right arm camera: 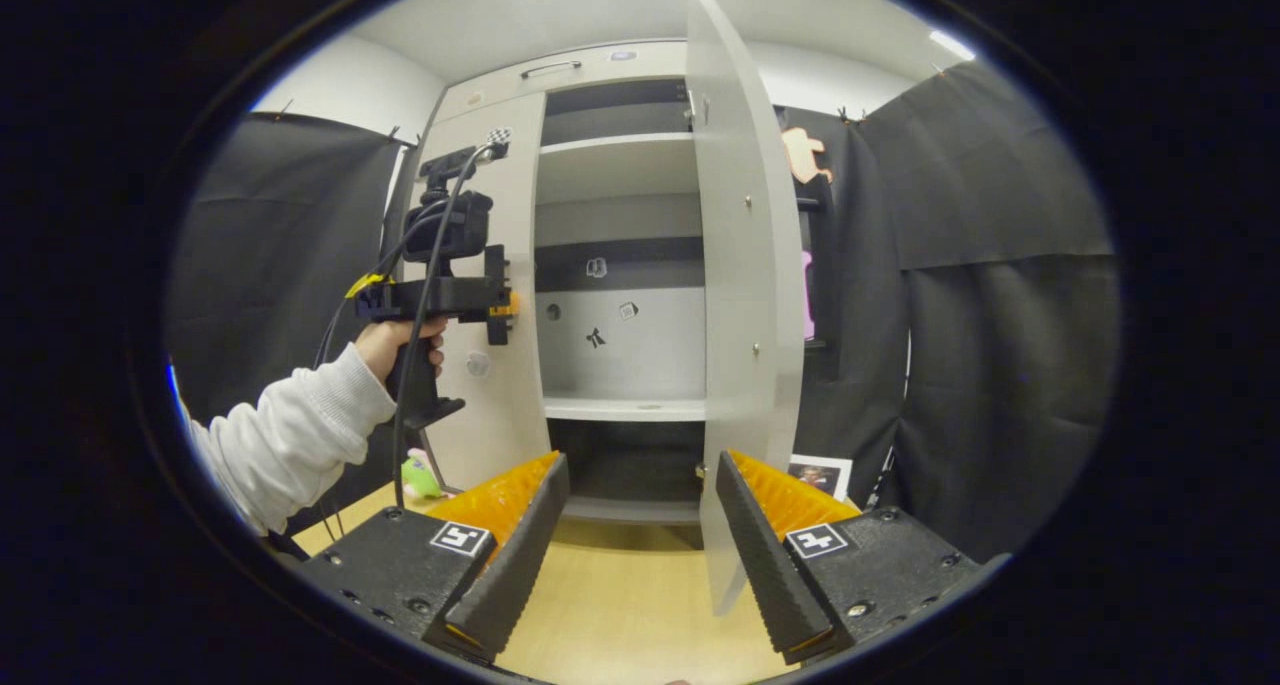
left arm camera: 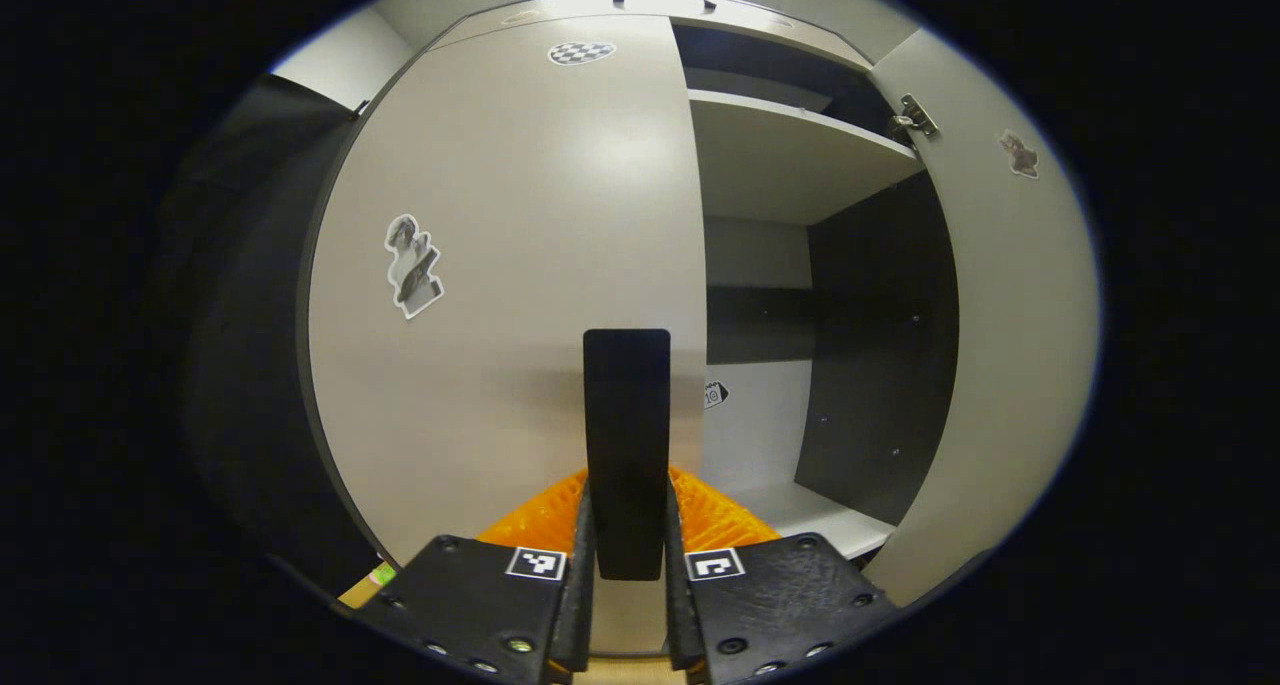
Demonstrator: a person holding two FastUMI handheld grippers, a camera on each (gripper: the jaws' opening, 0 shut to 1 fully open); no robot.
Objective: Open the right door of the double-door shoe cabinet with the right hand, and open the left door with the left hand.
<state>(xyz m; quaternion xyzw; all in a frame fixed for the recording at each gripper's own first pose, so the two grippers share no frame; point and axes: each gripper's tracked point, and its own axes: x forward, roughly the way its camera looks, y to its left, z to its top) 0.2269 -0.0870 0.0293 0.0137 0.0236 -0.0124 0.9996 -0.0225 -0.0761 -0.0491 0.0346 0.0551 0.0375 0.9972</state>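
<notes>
The white shoe cabinet's left door (left arm camera: pixel 500 295) is flat against the cabinet, with a black vertical handle (left arm camera: pixel 626 405) near its inner edge. My left gripper (left arm camera: pixel 627 495) is shut on that handle, one finger on each side. The right door (left arm camera: pixel 1000 345) stands swung out. In the right gripper view the right door (right arm camera: pixel 745 265) is seen almost edge-on and wide open, with my right gripper (right arm camera: pixel 640 460) open and empty a short way in front of it. The left gripper (right arm camera: pixel 495 310), held by a hand in a white sleeve, is pressed to the left door (right arm camera: pixel 490 365).
White shelves (right arm camera: pixel 620 405) show inside the open right half. Black cloth walls (right arm camera: pixel 1000 315) flank the cabinet on both sides. On the wooden floor (right arm camera: pixel 620 595) a green toy (right arm camera: pixel 420 477) lies at the left and a framed picture (right arm camera: pixel 820 475) leans at the right.
</notes>
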